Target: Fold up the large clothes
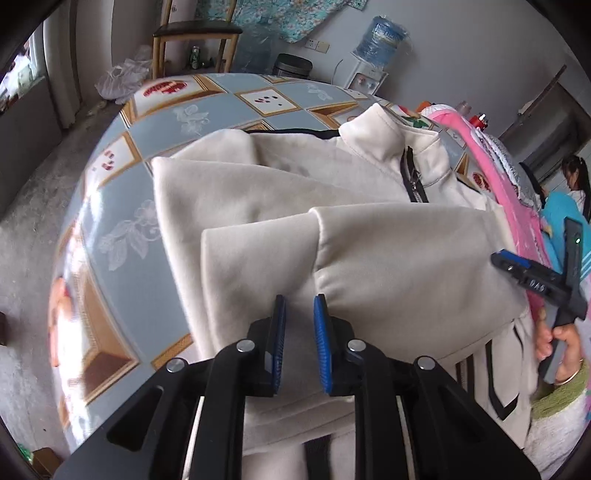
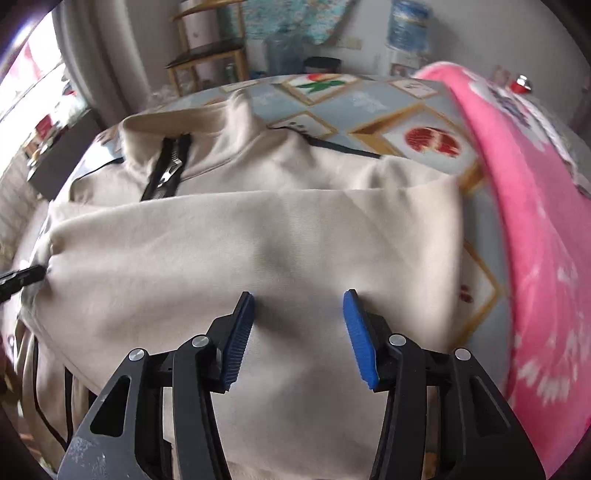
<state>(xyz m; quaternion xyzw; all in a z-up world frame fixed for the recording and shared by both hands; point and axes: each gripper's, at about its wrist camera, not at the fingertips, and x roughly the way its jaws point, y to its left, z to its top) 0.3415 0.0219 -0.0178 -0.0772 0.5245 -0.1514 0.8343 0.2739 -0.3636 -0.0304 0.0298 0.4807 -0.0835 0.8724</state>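
Observation:
A cream jacket with a black zipper and a stand-up collar lies on the patterned table, its lower part folded up over the chest. My left gripper hovers just over the folded edge, jaws a narrow gap apart with nothing pinched between them. In the right wrist view my right gripper stands open above the same jacket, its pads clear of the fabric. The right gripper also shows at the jacket's right edge in the left wrist view, held by a hand.
A pink cloth lies along the table's right side. Behind the table stand a wooden chair and a water dispenser. A person sits at far right. The jacket's striped hem hangs over the near table edge.

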